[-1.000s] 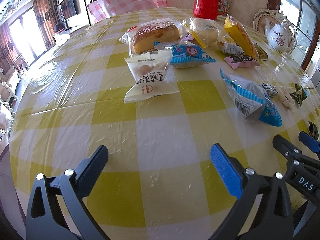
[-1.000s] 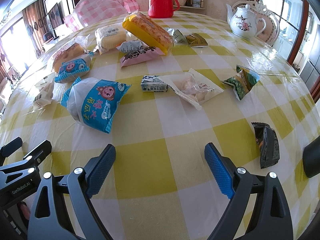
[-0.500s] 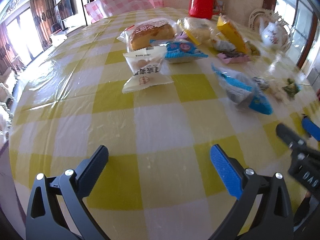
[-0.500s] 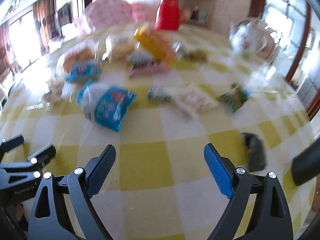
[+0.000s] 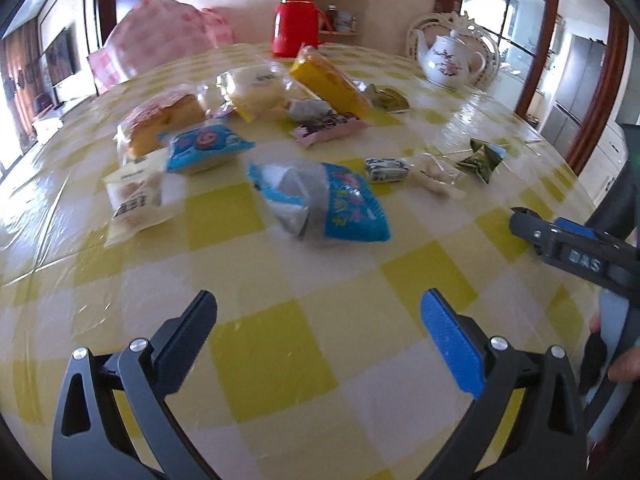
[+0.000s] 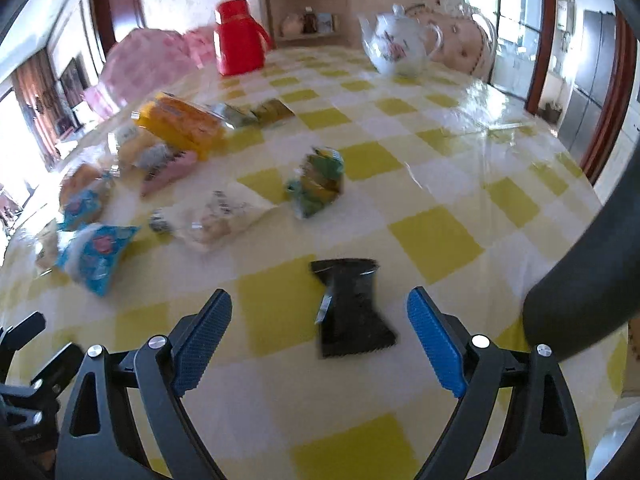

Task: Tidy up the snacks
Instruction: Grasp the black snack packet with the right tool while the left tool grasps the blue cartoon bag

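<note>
While no box or basket shows among the snacks, every one sits sealed in its own wrapper on the worktop (image 5: 280, 360), whose glossy plastic cloth is checked yellow and white. Both tools are spread wide and hold nothing: the left tool (image 5: 320, 328) hovers over bare cloth, and the right tool (image 6: 320, 328) frames a black crinkled packet (image 6: 352, 312) lying flat between and just ahead of its ribbed pads, its long axis pointing away from the camera, slightly tilted. Farther off lie a puffy blue-and-white pouch (image 5: 324, 204), a clear bag with a golden bread loaf (image 5: 160, 124), a yellow packet (image 5: 328, 84) propped aslant, and a green foil pack (image 6: 320, 184). A red flask (image 5: 296, 20) and white porcelain teapot (image 5: 450, 60) stand at the far edge.
</note>
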Demonstrator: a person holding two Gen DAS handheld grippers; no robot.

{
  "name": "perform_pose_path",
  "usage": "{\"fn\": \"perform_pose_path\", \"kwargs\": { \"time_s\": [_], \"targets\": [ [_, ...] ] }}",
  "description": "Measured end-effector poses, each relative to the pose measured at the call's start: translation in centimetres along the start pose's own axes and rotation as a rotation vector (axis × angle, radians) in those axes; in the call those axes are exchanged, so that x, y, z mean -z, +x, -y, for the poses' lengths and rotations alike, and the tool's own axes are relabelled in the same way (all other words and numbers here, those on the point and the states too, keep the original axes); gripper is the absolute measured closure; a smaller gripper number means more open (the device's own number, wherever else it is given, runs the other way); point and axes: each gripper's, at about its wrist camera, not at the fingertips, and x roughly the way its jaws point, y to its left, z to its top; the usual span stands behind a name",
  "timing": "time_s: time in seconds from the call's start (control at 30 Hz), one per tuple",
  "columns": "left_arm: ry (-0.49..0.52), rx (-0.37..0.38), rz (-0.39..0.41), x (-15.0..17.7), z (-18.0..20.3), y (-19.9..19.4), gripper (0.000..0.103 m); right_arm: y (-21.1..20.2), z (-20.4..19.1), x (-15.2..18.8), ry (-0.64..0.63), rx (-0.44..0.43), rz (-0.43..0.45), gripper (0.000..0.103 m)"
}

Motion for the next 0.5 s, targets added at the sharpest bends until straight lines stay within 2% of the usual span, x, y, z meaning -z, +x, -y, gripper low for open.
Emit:
{"fn": "perform_pose_path", "kwargs": {
  "time_s": [0.07,0.1,0.17,0.3,0.37,0.5],
  "targets": [
    [0.001,0.009,0.004,-0.8,0.0,0.3,0.001,1.0,0.6,-0.2,0.0,-0.004,-0.034,0.036],
    [0.005,0.018,0.004,-1.1,0.0,0.4,0.001,0.9,0.5,-0.2,-0.02,0.014,-0.022,0.041],
    [0.01,0.05,0.003,-1.5,-0.4,0.4,0.001,0.8,-0.2,0.3,-0.068,0.013,-0.002,0.072],
    [-0.039,0.179,0.017,-1.5,-2.0,-0.3,0.001,-0.6,-0.1,0.8,-0.062,-0.04,0.058,0.074],
    [-0.043,0.183,0.022,-1.6,-2.2,-0.3,0.001,-0.7,0.6,0.6,-0.027,-0.07,0.069,0.075],
    [-0.018,0.142,-0.005,-3.1,-0.9,1.0,0.001,-1.1,0.9,0.6,-0.006,-0.09,0.092,0.075]
  ]
}}
